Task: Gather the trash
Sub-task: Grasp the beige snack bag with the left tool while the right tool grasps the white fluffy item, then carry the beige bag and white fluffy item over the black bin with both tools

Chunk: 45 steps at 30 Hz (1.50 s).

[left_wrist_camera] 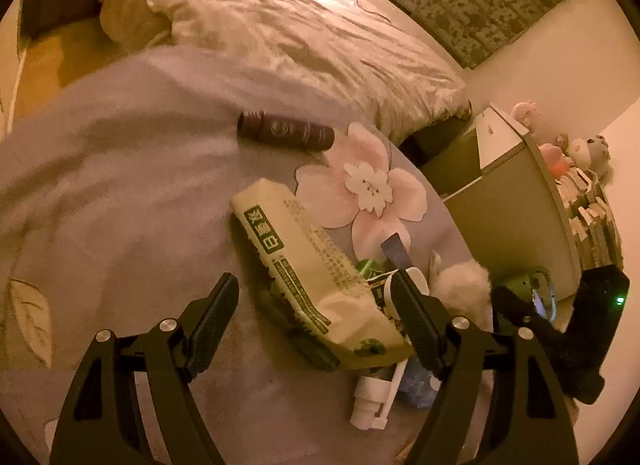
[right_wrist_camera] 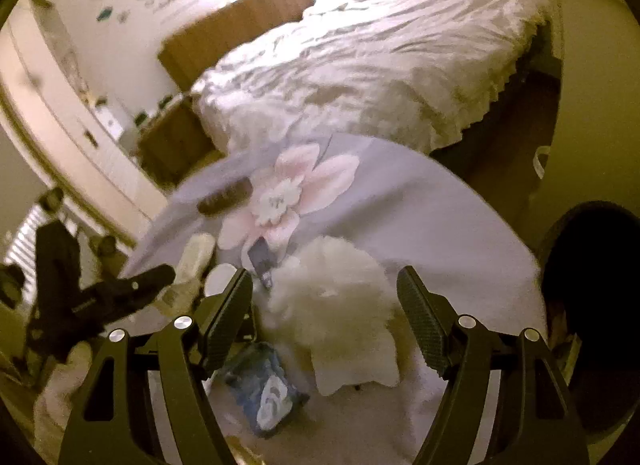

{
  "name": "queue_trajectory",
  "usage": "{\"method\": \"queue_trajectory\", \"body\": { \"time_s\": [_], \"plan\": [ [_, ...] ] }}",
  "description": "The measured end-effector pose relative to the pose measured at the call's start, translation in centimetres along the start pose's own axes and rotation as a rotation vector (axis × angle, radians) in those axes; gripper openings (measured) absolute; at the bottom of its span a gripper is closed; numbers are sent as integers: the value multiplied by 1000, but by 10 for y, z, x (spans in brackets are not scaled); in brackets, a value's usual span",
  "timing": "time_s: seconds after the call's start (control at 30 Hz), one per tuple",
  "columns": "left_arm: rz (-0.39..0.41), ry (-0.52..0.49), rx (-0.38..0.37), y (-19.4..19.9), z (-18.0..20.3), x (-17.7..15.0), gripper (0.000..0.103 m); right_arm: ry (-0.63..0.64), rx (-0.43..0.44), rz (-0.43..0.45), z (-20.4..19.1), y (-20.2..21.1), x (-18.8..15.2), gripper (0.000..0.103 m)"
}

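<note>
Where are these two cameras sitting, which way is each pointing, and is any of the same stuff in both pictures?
Left wrist: rides the left gripper, looking down its open fingers at a green-and-cream packet on the lilac blanket; the right gripper shows at right.
Right wrist: rides the right gripper, looking down its open fingers at white fluff; the left gripper shows at left.
Shared: the pink flower print, dark bottle, bed.
</note>
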<state>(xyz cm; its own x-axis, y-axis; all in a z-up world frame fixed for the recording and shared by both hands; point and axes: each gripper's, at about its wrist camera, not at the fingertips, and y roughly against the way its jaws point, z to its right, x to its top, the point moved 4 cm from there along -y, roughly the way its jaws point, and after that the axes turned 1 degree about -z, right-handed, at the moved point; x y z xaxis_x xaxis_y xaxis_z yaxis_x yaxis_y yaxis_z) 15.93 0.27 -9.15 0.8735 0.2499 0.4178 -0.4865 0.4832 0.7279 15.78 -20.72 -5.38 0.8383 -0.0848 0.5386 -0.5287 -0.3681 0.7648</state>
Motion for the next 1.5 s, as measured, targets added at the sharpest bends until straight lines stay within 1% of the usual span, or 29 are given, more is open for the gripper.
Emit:
{"method": "queue_trajectory", "body": {
  "time_s": [0.13, 0.17, 0.2, 0.27, 0.3, 0.33, 0.37, 0.47, 0.5, 0.53, 0.57, 0.6, 0.63, 0.67, 0.73, 0.8, 0.97, 1.07, 1.17, 1.3, 1.5],
  "plan": [
    [-6, 9, -8, -6, -2, 2, 74, 4, -22, -32, 0, -16, -7, 74],
    [-11, 5, -9, -7, -2, 2, 64, 8, -26, -39, 0, -19, -9, 74],
    [-20, 6, -21, -9, -2, 2, 62, 11, -29, -42, -1, -21, -9, 74],
    [-20, 8, -26, -9, -4, 2, 58, 22, -42, -57, -2, -27, -12, 60],
    [-20, 11, -30, -10, -4, 3, 57, 27, -47, -58, -2, -28, -13, 58],
    [-18, 14, -35, -10, -4, 3, 57, 28, -49, -56, -2, -28, -14, 52],
    [-17, 15, -38, -10, -4, 3, 55, 26, -46, -54, -2, -28, -14, 49],
    [0, 16, -45, -6, -2, 1, 48, 15, -39, -34, 0, -23, -13, 44],
    [10, 12, -43, -3, -1, 1, 43, 11, -36, -25, 0, -20, -13, 43],
    [19, 8, -34, 0, 0, 1, 24, 4, -30, -10, 1, -15, -13, 43],
    [25, 3, -33, 3, 0, 2, 13, 1, -28, 0, 1, -12, -13, 42],
    [33, 15, -64, 8, 1, 2, 12, -7, -22, 20, 1, -5, -13, 42],
    [45, 10, -68, 13, 3, 2, 11, -13, -17, 38, 2, 2, -12, 42],
    [71, -17, -56, 22, 8, 2, 10, -18, -13, 51, 1, 8, -11, 42],
    [105, -57, -60, 34, 19, 2, 10, -28, 2, 92, 2, 24, -9, 42],
    [124, -96, -54, 42, 30, 1, 10, -32, 10, 116, 1, 36, -7, 42],
    [166, -152, -56, 60, 57, -3, 9, -47, 27, 188, 5, 73, -5, 42],
    [179, -226, -72, 67, 87, -9, 9, -58, 28, 222, 11, 92, -5, 42],
    [181, -293, -93, 68, 115, -14, 9, -78, 21, 260, 21, 113, -6, 42],
    [165, -385, -142, 60, 162, -24, 9, -113, 0, 310, 43, 142, -7, 42],
    [121, -499, -204, 36, 228, -46, 9, -194, -62, 380, 90, 182, -16, 42]
  ]
}}
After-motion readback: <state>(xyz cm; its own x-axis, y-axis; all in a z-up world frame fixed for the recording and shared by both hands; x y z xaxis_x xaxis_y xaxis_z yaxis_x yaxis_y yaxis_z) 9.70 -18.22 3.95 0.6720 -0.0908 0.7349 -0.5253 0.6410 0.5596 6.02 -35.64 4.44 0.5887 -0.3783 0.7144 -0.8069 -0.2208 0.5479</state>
